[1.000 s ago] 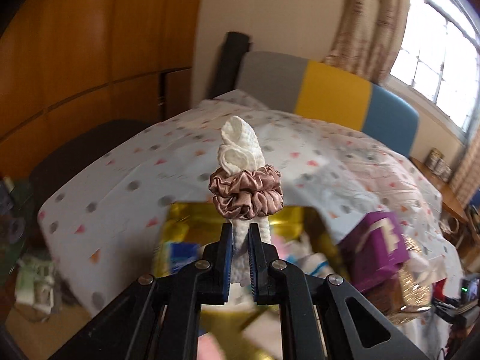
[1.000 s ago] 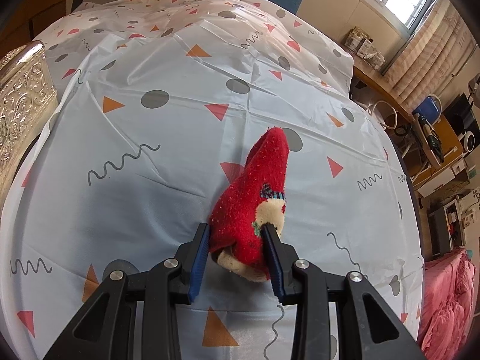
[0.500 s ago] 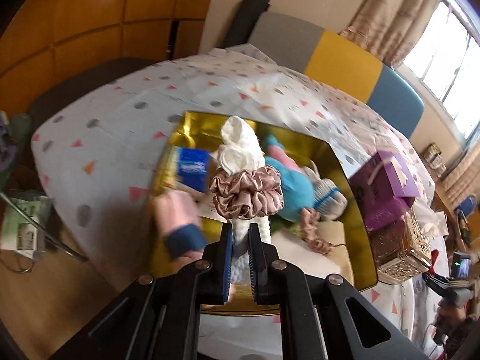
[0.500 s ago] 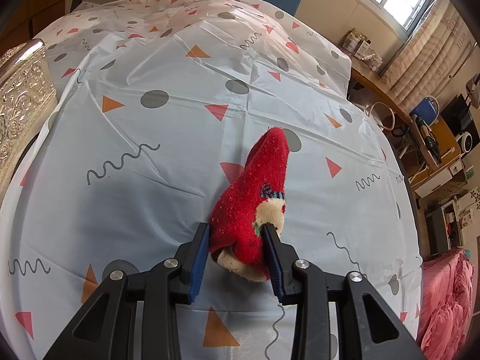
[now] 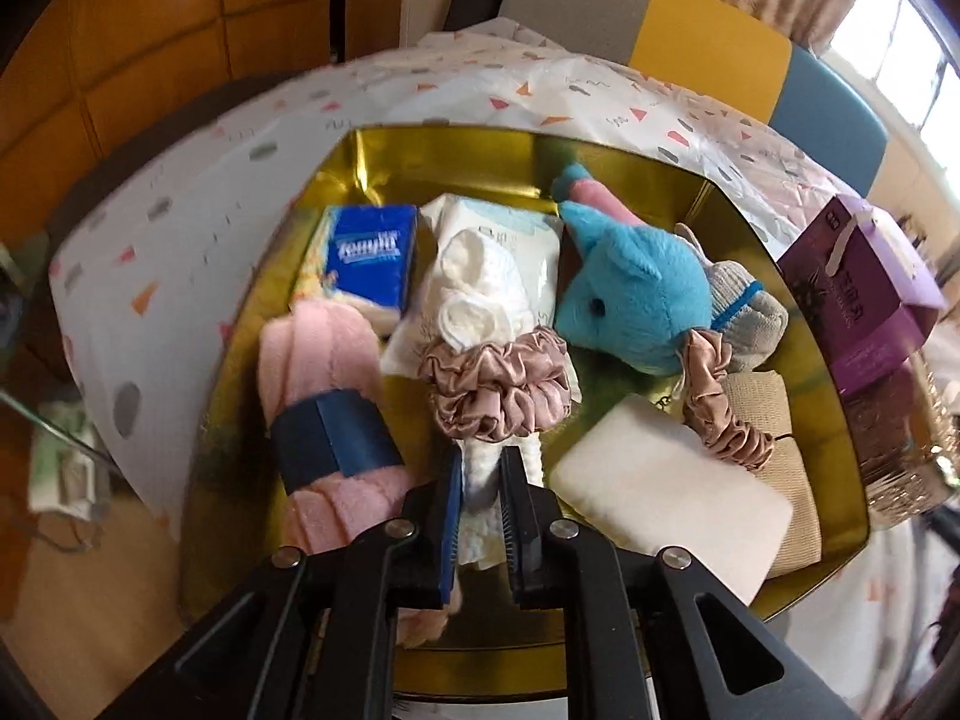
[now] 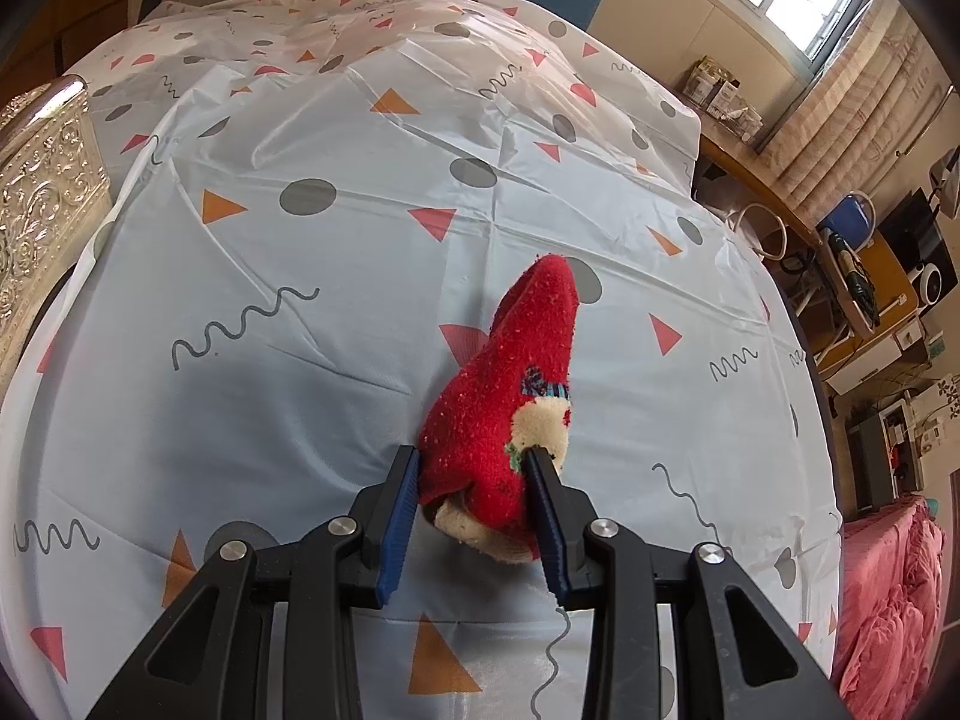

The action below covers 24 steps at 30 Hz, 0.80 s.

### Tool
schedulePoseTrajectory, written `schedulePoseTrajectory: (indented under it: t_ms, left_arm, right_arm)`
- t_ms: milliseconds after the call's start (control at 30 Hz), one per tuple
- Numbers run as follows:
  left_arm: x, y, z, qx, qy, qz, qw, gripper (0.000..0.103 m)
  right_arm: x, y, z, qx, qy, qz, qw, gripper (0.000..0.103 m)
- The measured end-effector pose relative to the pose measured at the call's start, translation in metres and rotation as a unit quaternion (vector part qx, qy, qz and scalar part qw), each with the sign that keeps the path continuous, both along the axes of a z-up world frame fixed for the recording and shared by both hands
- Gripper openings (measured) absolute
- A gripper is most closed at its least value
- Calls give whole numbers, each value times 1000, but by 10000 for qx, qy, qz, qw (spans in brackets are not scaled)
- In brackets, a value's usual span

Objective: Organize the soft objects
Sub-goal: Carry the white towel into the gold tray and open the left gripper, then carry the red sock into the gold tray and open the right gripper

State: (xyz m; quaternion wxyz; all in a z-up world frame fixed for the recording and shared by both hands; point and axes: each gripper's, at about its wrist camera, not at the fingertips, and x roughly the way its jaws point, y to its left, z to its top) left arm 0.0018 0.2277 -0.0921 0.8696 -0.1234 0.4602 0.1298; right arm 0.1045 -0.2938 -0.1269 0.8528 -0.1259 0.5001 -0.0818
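Observation:
In the left wrist view a white rolled cloth [image 5: 474, 282], ringed by a dusty-pink satin scrunchie [image 5: 498, 384], lies low inside the gold tray [image 5: 420, 150]. My left gripper [image 5: 482, 468] grips the roll's near end; its jaws are opening, with the cloth still touching both pads. The roll leans over a white wipes pack in the tray's middle. In the right wrist view my right gripper [image 6: 474, 468] is shut on a red fuzzy sock [image 6: 510, 396], which rests on the patterned tablecloth [image 6: 300, 300].
The tray also holds a pink towel roll [image 5: 324, 372], a blue tissue pack [image 5: 369, 258], a blue plush [image 5: 630, 294], a grey sock [image 5: 744, 306], a white block [image 5: 666, 492] and another scrunchie [image 5: 720, 414]. A purple box [image 5: 858, 300] stands right of it. A silver ornate box [image 6: 42, 180] is left of the sock.
My left gripper has come down and tilted over the gold tray, carrying the white roll with its scrunchie in among the items. The right gripper and red sock have not moved.

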Motion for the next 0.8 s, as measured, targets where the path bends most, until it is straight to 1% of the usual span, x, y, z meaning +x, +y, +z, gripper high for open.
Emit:
schedulePoseTrajectory:
  t_ms: [100,267,433,567,800]
  left_arm:
    - [-4,-6,5,307,-113,-76,9994,16]
    - [-7,0,2,393,-135,-119,9991,16]
    - [-12,-4,11,508,-256,-136,9983,16]
    - [-17,-6,21,595,-431,-123,9972,25]
    - [-22,-7,37,758,-741,-160,9942,29]
  right_arm:
    - [0,-1,0,29,2,-25,10000,36]
    - [1,-1,-1,31,0,-47,10000,36]
    - [1,-1,-1,42,-5,-78,10000,36]
    - [3,-5,0,158,17,-183,9997,36]
    - [8,-5,4,604,159,-691,9957,35]
